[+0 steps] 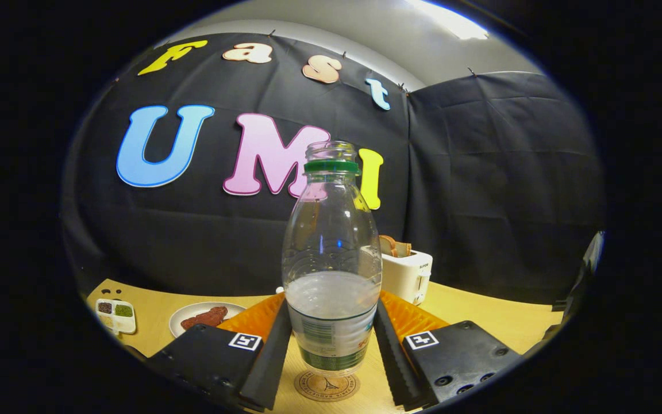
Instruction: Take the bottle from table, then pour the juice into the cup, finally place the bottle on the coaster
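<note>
A clear, uncapped bottle (331, 270), part full, stands upright on a round coaster (326, 386) between the gripper (331, 339) fingers, which flank it closely; whether they press it cannot be told. The task looks near its end, release remaining. Beyond, on the wooden tabletop (497, 316): a toaster (406, 275), a plate (204, 317), and a small divided tray (115, 314) against black cloth.

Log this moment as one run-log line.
gripper: fingers against bottle sides | bottle: upright on coaster, cap off, part full | stage: placing on coaster
</note>
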A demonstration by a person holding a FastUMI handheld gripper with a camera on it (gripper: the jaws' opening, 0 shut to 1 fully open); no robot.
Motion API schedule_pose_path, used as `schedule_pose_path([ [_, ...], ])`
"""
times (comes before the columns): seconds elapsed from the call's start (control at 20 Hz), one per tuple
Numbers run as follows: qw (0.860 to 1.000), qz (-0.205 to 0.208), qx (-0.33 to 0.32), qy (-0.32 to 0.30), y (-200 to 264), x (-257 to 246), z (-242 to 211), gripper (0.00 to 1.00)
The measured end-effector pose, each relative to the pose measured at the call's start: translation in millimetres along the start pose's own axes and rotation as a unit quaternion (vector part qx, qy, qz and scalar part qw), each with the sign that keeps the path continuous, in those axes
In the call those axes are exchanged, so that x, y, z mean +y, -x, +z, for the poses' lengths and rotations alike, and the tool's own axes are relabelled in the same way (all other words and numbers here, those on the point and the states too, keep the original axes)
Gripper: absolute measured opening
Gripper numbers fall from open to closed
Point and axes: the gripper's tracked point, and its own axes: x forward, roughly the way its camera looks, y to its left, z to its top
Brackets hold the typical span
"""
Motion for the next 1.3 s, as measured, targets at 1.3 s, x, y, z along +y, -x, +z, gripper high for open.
schedule_pose_path([
  [1.3, 0.997, -0.014, 0.075, -0.009, -3, 5, -95, 0.89],
])
